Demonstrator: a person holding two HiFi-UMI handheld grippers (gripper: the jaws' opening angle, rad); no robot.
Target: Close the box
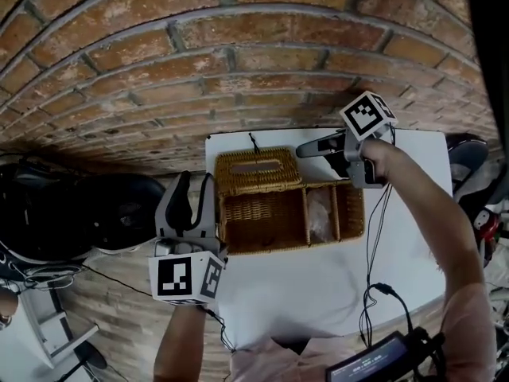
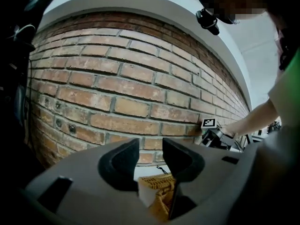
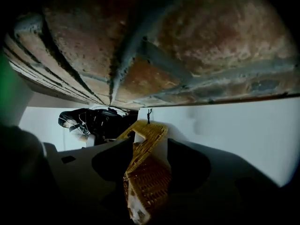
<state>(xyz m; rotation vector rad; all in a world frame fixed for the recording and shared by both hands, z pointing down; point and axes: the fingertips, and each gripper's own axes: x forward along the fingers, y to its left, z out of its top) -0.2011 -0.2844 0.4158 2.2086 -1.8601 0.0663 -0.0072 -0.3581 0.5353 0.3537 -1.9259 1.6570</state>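
A wicker box [image 1: 262, 217] with several compartments sits on the white table [image 1: 318, 293]. Its slotted lid [image 1: 256, 169] stands open, tipped back toward the wall. My right gripper [image 1: 306, 151] is at the lid's right end. In the right gripper view its jaws [image 3: 150, 150] stand wide with the lid's edge [image 3: 149, 134] between them, not pinched. My left gripper [image 1: 193, 196] hangs beside the box's left wall. In the left gripper view its jaws [image 2: 151, 151] are apart, and a box corner [image 2: 161, 191] shows low in the gap.
A brick wall [image 1: 238, 70] rises just behind the table. Black bags [image 1: 79, 205] lie on the wooden floor to the left. Cables [image 1: 370, 237] trail across the table's right side to a device [image 1: 382, 364] at the near edge.
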